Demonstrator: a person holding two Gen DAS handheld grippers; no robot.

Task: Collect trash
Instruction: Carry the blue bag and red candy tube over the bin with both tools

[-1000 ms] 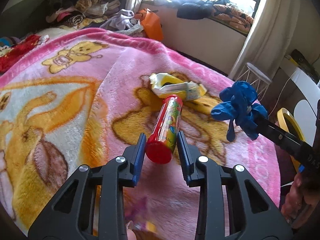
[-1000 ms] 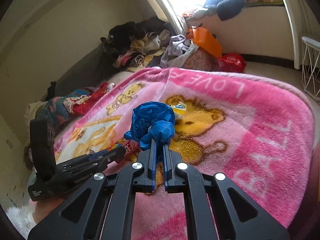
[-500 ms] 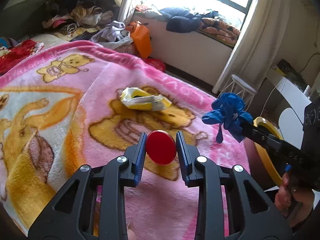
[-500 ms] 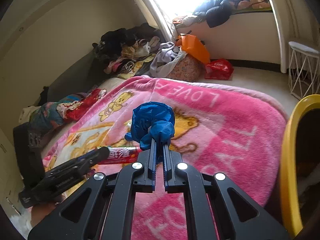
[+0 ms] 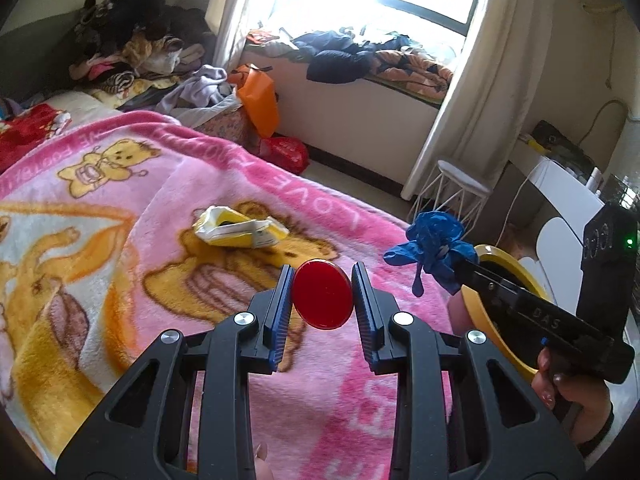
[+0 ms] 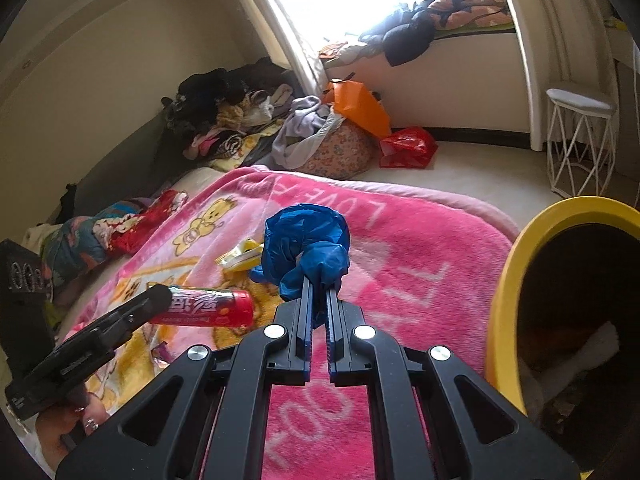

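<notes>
Left wrist view: left gripper (image 5: 322,294) clamps a red tube (image 5: 322,299); right gripper (image 6: 318,300), nearly closed, pinches crumpled blue glove (image 6: 306,240) near yellow bin (image 6: 506,300).

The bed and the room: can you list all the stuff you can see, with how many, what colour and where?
blanket: one, pink with yellow bears, spread over the bed
yellow wrapper: one, yellow and white, lying on the blanket
red tube: one, red, held off the blanket in the left gripper
blue glove: one, blue, crumpled, held in the right gripper
bin: one, yellow rim, dark inside, beside the bed
orange bag: one, orange, past the bed's far edge
red bag: one, red, on the floor
stool: one, white wire, by the curtain
clothes pile: one heap, mixed colours, far corner
left gripper: one, black, fingers shut on the red tube
right gripper: one, black, fingers shut on the blue glove
hand: one, holding the right gripper
</notes>
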